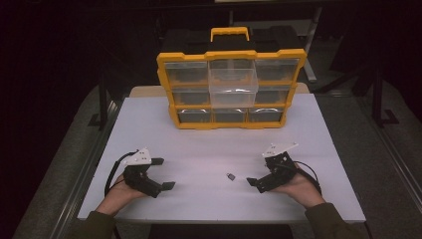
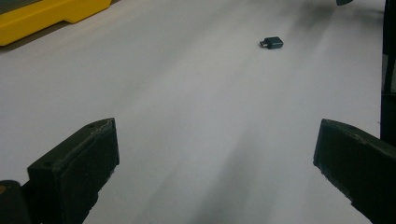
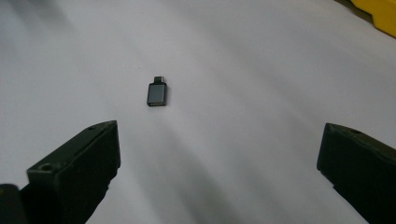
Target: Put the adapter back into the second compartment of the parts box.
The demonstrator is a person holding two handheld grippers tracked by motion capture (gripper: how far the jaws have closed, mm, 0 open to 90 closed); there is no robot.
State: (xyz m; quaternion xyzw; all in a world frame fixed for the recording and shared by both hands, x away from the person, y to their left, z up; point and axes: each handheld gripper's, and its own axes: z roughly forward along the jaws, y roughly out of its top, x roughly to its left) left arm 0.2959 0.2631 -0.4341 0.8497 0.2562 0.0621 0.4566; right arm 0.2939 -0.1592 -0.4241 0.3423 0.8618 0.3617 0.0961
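1. Nearest the lens in the right gripper view: two black jaws spread wide, nothing between them.
2. Just beyond, lying flat on the white table top (image 3: 261,70): small dark USB adapter (image 3: 157,94), plug end pointing away, touching neither jaw.
3. Seen from above: adapter (image 1: 231,176) near the front edge, just beside the right gripper (image 1: 261,172), well apart from the left gripper (image 1: 163,174).
4. Left gripper: jaws likewise wide apart and empty, adapter (image 2: 272,43) far ahead.
5. At the table's far edge: upright yellow parts organiser (image 1: 231,56) with clear drawers, one middle drawer (image 1: 233,87) pulled out.
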